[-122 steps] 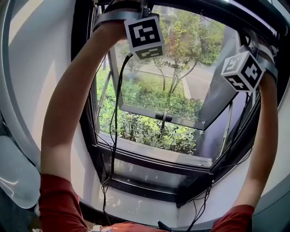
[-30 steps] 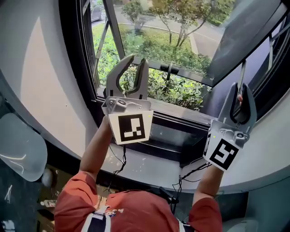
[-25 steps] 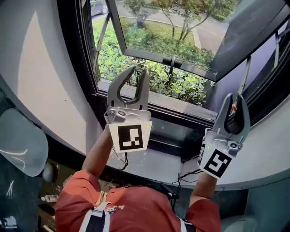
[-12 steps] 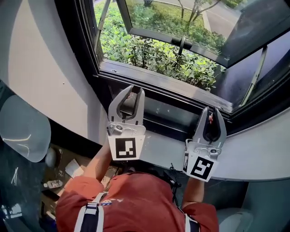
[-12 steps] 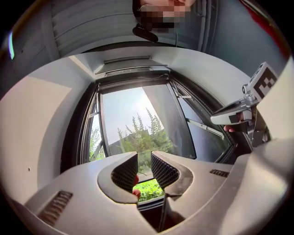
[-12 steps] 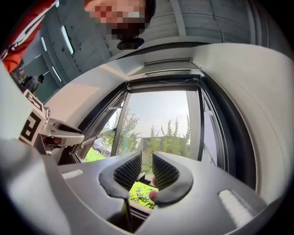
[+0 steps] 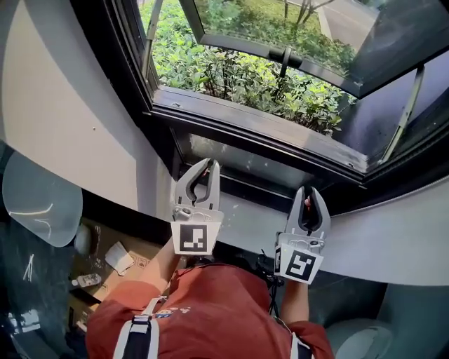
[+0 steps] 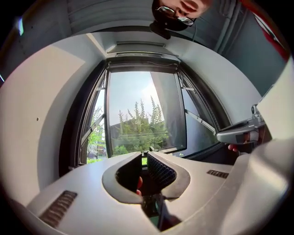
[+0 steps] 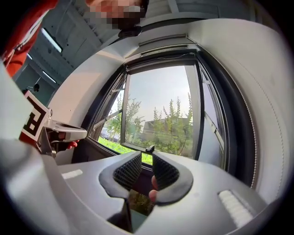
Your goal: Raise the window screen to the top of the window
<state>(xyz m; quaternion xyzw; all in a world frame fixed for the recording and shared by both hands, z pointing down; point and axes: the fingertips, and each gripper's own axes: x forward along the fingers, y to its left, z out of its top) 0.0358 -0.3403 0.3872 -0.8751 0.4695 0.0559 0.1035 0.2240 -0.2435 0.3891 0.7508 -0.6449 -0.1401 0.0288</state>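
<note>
1. A curved white wall (image 7: 63,119) holds a dark-framed window (image 7: 266,133). Its glass sash (image 7: 245,21) is pushed outward over green bushes (image 7: 231,77).
2. The window screen (image 8: 142,64) sits at the very top of the opening. From here it shows only as a dark bar along the head of the frame.
3. A person in a red shirt (image 7: 203,308) stands on the near side of the white sill (image 7: 400,238), both hands low.
4. The left tongs (image 7: 208,163) point toward the window just above the sill. Their jaws have just been closing and now stand a narrow slit apart with nothing between them.
5. The right tongs (image 7: 307,189) hang to the right, well apart from the left pair. Their jaws are slightly apart and empty.
6. Cardboard boxes (image 7: 116,256) lie on the floor, near left.
</note>
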